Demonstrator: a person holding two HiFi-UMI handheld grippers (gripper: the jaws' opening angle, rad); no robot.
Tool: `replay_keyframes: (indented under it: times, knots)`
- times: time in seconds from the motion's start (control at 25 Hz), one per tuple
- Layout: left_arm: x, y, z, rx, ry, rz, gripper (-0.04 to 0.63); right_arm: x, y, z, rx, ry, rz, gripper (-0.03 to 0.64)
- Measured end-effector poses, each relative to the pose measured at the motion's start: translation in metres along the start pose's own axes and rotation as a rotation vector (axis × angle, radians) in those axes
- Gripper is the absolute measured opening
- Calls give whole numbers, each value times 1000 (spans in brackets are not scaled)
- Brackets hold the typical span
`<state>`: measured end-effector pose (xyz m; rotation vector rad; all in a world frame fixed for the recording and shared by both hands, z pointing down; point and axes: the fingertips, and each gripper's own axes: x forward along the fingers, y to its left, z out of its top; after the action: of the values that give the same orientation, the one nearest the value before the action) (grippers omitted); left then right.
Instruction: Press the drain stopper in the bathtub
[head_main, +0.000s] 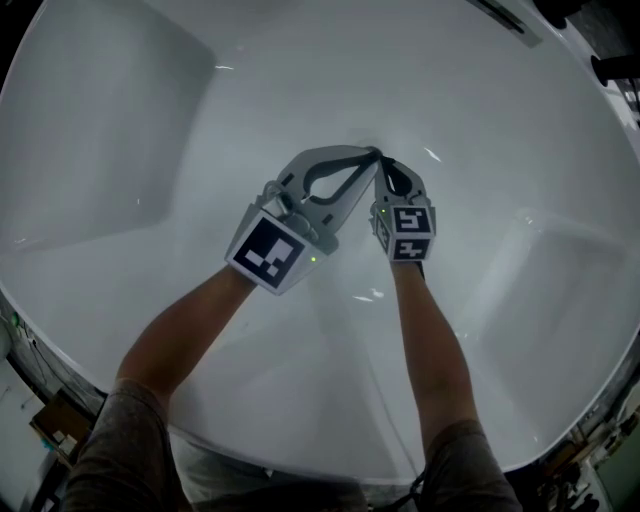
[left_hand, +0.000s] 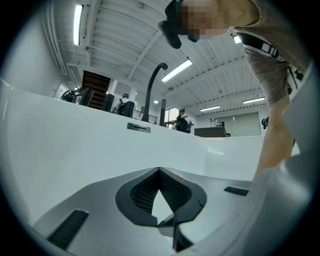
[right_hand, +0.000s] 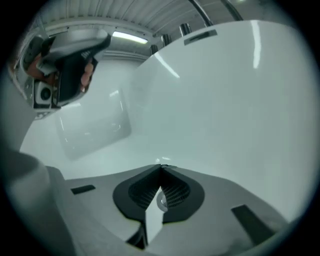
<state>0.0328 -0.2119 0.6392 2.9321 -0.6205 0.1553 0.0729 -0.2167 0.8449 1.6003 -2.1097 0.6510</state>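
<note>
The drain stopper (right_hand: 161, 202), a small shiny disc on the white bathtub (head_main: 150, 120) floor, shows through the gap behind the right gripper (right_hand: 161, 168)'s closed, empty tips, which meet the left gripper (left_hand: 159, 171)'s, also closed and empty.

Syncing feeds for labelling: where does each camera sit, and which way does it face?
Head view: on the person's head, steeply down into the bathtub; both forearms, left tongs and right tongs show.
Left gripper view: on the left tongs, up toward faucet and ceiling; the person's arm shows.
Right gripper view: on the right tongs, toward the drain stopper.
Head and right gripper views share the left tongs.
</note>
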Motion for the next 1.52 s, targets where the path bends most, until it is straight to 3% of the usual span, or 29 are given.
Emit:
replay_keyframes:
  times: [0.28,0.52,1.2,1.4,1.52]
  knots:
    - [-2,9,-18,-23,23,15,2,43,-10,-68,-31,213,-14,0]
    - [-5,10,-28,-26,35,13,2,62,-20,-102,-17,354,-44,0]
    - [-5,9,-42,-59,66,8,2,72,-20,-109,-168,450,-26,2]
    - [-5,9,-42,-57,68,10,2,73,-18,-110,-226,551,2,3]
    - [-3,7,-40,-63,71,8,2,75,-18,-115,-335,636,33,3]
